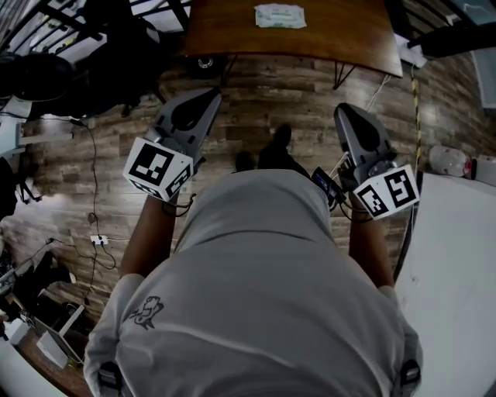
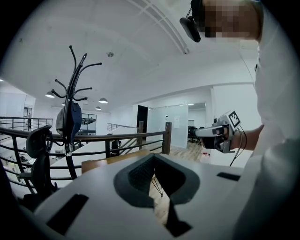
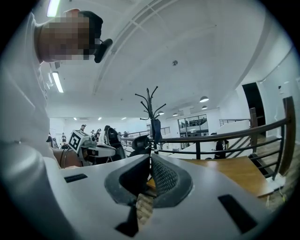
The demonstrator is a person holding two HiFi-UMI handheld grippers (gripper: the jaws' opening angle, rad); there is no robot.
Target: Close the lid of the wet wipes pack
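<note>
The wet wipes pack (image 1: 280, 15), white with green print, lies on the brown wooden table (image 1: 232, 31) at the far top of the head view. Whether its lid is up or down is too small to tell. Both grippers hang in the air over the wooden floor, well short of the table and level with each other. My left gripper (image 1: 211, 94) points toward the table's left part, its jaws meeting at the tip (image 2: 153, 156) with nothing between them. My right gripper (image 1: 343, 110) is shut too and empty, tips together (image 3: 150, 157). The pack shows in neither gripper view.
A black coat rack (image 2: 72, 112) and an office chair (image 2: 40, 145) stand left of the table before a railing (image 2: 140, 137). Cables and a power strip (image 1: 98, 240) lie on the floor at left. A white surface (image 1: 457, 264) fills the right side.
</note>
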